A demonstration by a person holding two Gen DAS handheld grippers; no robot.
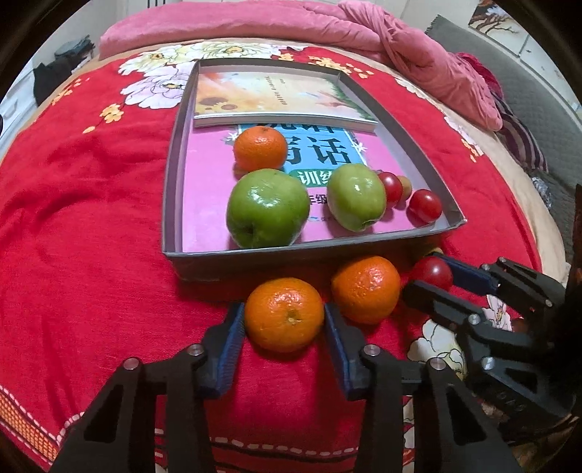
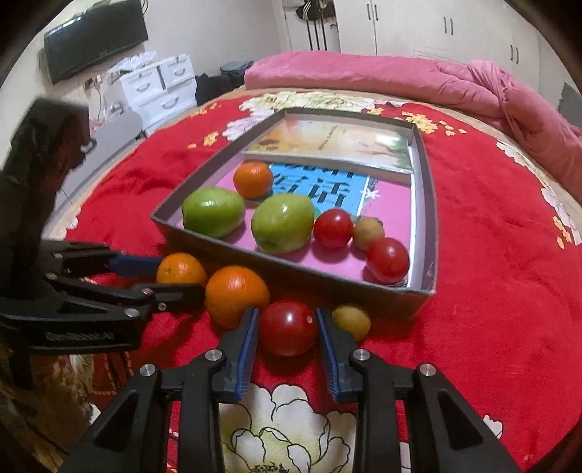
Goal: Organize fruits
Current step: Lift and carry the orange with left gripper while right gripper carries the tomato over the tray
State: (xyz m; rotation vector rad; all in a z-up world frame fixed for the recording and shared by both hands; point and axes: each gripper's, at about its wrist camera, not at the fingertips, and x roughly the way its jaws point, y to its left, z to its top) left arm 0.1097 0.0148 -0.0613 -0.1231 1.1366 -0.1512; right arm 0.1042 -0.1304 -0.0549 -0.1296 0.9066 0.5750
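A grey tray on the red bedspread holds an orange, two green apples, two red tomatoes and a small tan fruit. In front of the tray lie two oranges, a red tomato and a small yellow fruit. My left gripper is closed on the near orange, pads touching both sides. My right gripper is closed on the tomato, also shown in the left wrist view. The second orange lies between the grippers.
Two books line the tray's floor. A pink quilt is bunched along the far side of the bed. White drawers and a wall screen stand beyond the bed at left; wardrobes at the back.
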